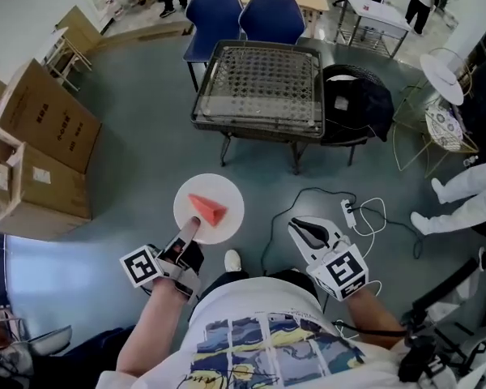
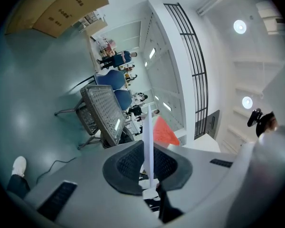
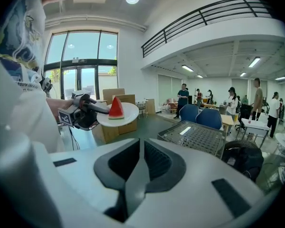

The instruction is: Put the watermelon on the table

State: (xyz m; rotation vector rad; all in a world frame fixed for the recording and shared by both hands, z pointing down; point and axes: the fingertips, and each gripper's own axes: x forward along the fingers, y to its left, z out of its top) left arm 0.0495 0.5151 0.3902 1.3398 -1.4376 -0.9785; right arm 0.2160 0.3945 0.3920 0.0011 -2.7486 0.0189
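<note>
L gripper fingers pinch rim of round white plate w/ red watermelon wedge; R gripper fingers pressed together.

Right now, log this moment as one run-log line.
left gripper: shut on plate rim | watermelon slice: on plate | right gripper: shut, empty

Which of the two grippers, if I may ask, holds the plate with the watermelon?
The left gripper: its jaws pinch the rim of the plate carrying the watermelon; the right gripper is shut, empty.
</note>
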